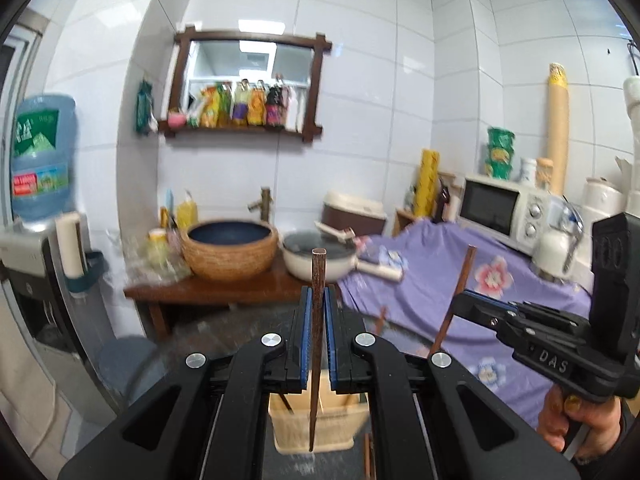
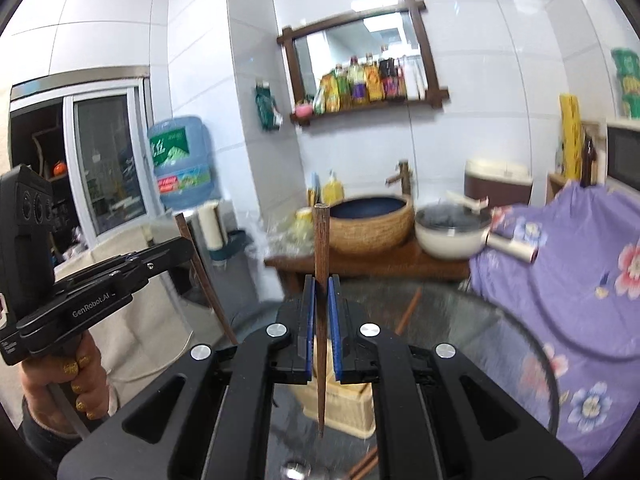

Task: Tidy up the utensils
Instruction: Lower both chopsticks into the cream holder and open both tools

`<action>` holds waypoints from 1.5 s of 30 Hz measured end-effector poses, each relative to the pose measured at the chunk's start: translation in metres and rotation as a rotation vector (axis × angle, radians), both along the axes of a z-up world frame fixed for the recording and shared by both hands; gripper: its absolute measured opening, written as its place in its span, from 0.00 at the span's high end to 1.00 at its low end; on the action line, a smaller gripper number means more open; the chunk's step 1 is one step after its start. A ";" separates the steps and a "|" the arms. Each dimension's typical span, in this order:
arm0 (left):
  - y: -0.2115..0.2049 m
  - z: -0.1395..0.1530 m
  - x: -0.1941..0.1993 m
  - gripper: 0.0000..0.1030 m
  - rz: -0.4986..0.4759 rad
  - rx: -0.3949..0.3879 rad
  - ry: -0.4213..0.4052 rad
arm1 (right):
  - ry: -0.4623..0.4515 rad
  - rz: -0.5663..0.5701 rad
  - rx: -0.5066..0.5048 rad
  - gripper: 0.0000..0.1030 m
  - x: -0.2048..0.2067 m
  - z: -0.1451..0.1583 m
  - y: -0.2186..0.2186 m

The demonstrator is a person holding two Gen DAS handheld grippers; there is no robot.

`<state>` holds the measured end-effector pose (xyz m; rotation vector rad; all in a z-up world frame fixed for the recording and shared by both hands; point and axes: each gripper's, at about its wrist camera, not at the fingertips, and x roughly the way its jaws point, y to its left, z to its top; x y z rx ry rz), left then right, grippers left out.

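My left gripper (image 1: 318, 296) is shut on a brown wooden chopstick (image 1: 319, 270) that stands upright, its thin tip hanging over a beige utensil holder (image 1: 294, 428) below. My right gripper (image 2: 321, 280) is shut on a second chopstick (image 2: 321, 236), also upright, with its tip above the same holder (image 2: 354, 408). Each gripper shows in the other's view: the right gripper (image 1: 464, 300) with its slanted chopstick (image 1: 460, 284), and the left gripper (image 2: 182, 246) with its chopstick (image 2: 204, 280). A hand (image 1: 576, 420) grips each handle.
The holder stands on a round glass table (image 2: 500, 340), where loose chopsticks (image 2: 408, 312) lie. Behind are a wooden stand with a woven basin (image 1: 230, 250) and a white pan (image 1: 316, 258), a purple flowered cloth (image 1: 440, 264), a microwave (image 1: 500, 208) and a water dispenser (image 1: 40, 160).
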<state>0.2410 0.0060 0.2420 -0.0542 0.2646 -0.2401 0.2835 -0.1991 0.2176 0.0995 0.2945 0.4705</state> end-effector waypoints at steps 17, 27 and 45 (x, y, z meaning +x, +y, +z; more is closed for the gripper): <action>-0.004 -0.044 0.076 0.94 0.131 -0.040 0.027 | -0.004 -0.149 -0.037 0.93 0.069 -0.046 0.029; 0.003 -0.108 0.089 0.94 0.129 -0.045 0.143 | 0.097 -0.149 -0.042 0.93 0.085 -0.099 0.030; 0.008 -0.139 0.093 0.87 0.115 -0.037 0.208 | 0.150 -0.199 -0.027 0.59 0.093 -0.123 0.018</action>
